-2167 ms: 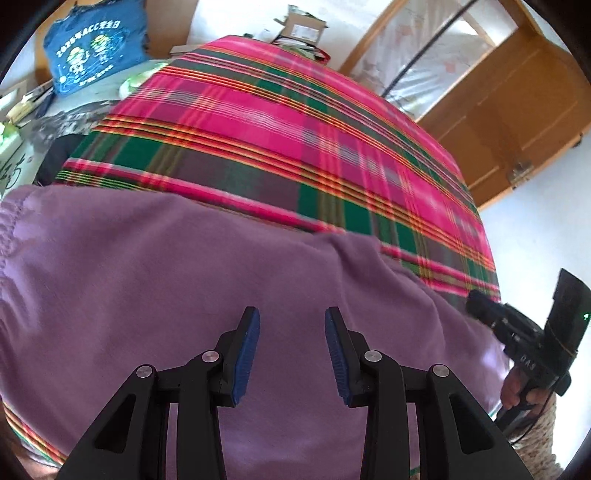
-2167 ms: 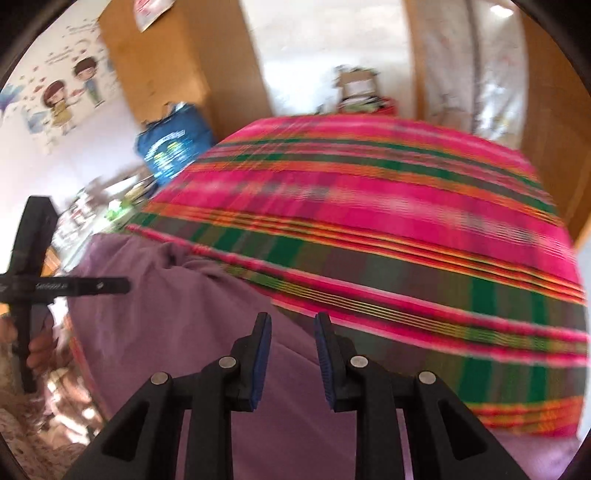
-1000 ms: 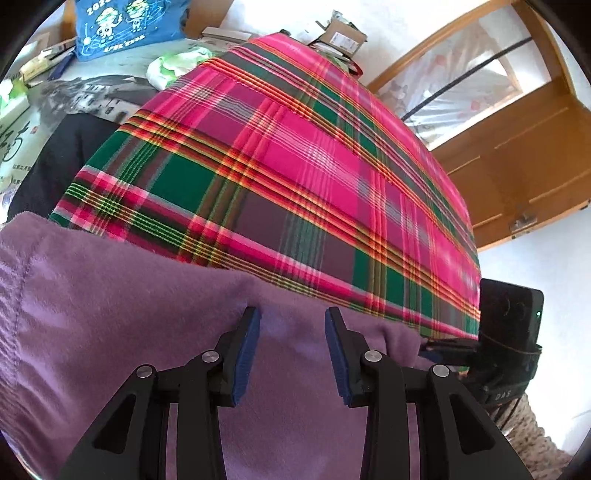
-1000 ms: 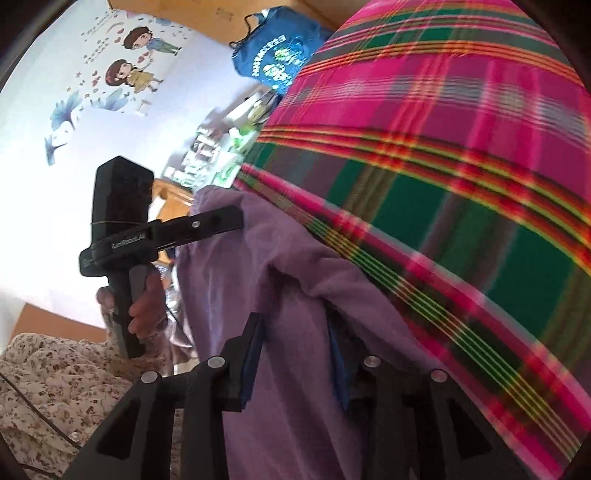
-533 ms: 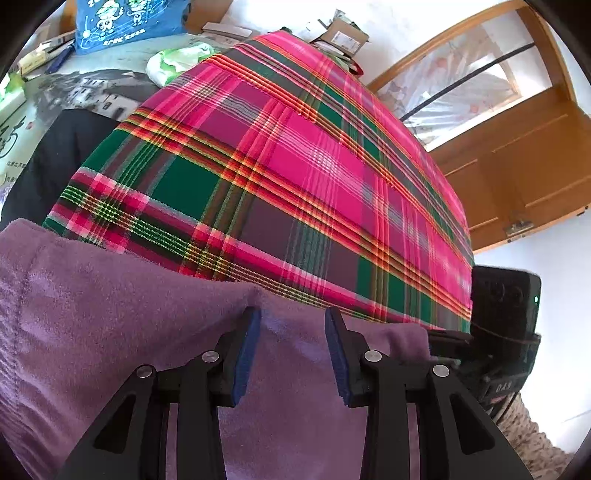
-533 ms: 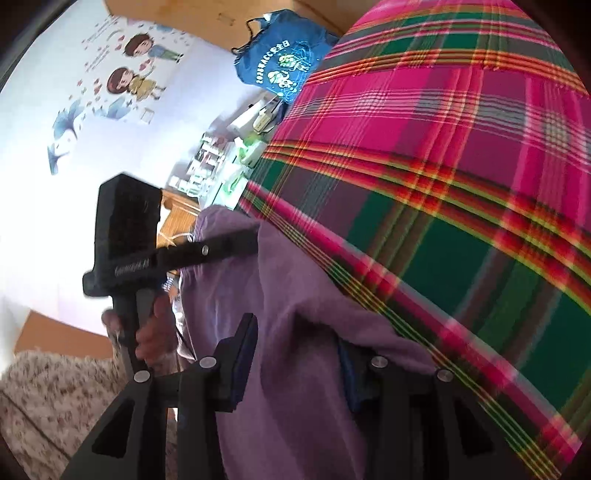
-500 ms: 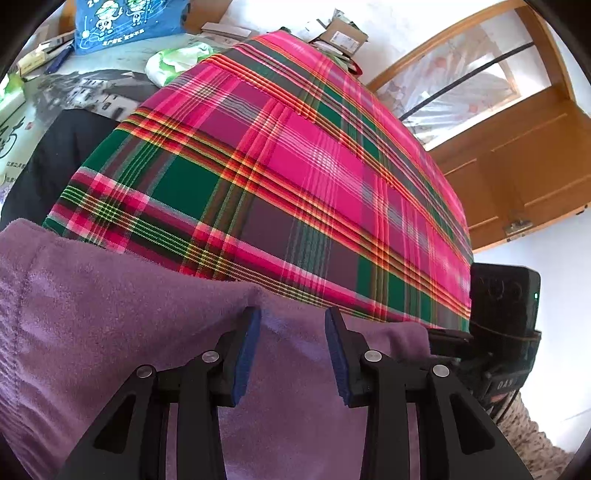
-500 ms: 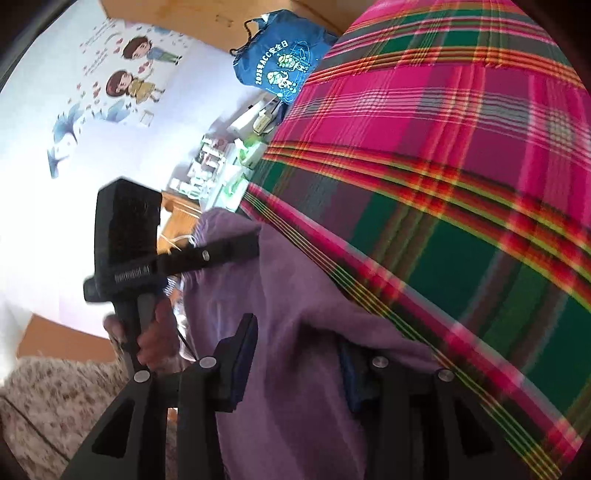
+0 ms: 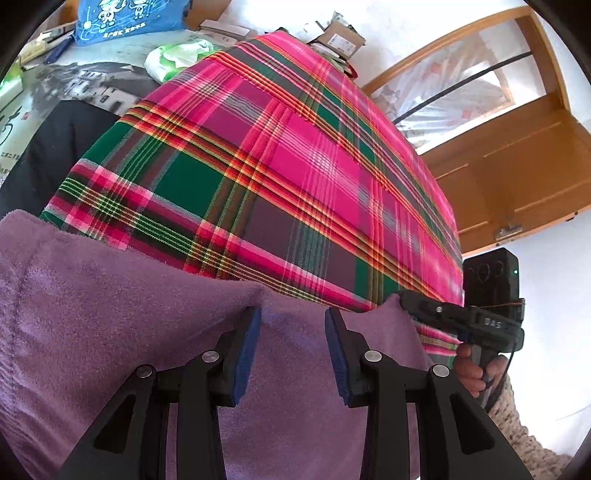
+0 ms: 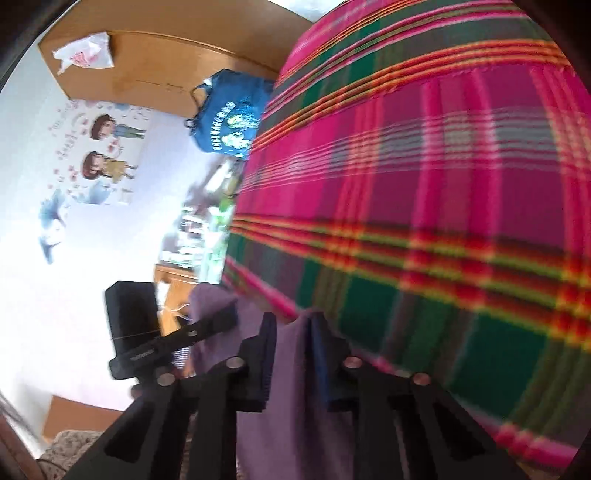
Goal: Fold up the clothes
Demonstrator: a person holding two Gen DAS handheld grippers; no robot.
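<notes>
The purple garment [image 9: 110, 332] lay at the near edge of the plaid blanket [image 9: 277, 166], its far hem running across the cloth just ahead of both tools. The left gripper [image 9: 291, 347] hovered over the garment with its blue-padded fingers [image 9: 245, 354] spread apart, purple fabric showing in the gap and underneath. The right gripper [image 10: 293, 354] sat at the garment's corner, and a ridge of purple cloth rose between its fingers; that view was blurred, but it looked pinched on the fabric. A person's hand [image 9: 471, 369] gripped the right tool's handle. A blue bag [image 9: 122, 18] stood beyond the blanket.
</notes>
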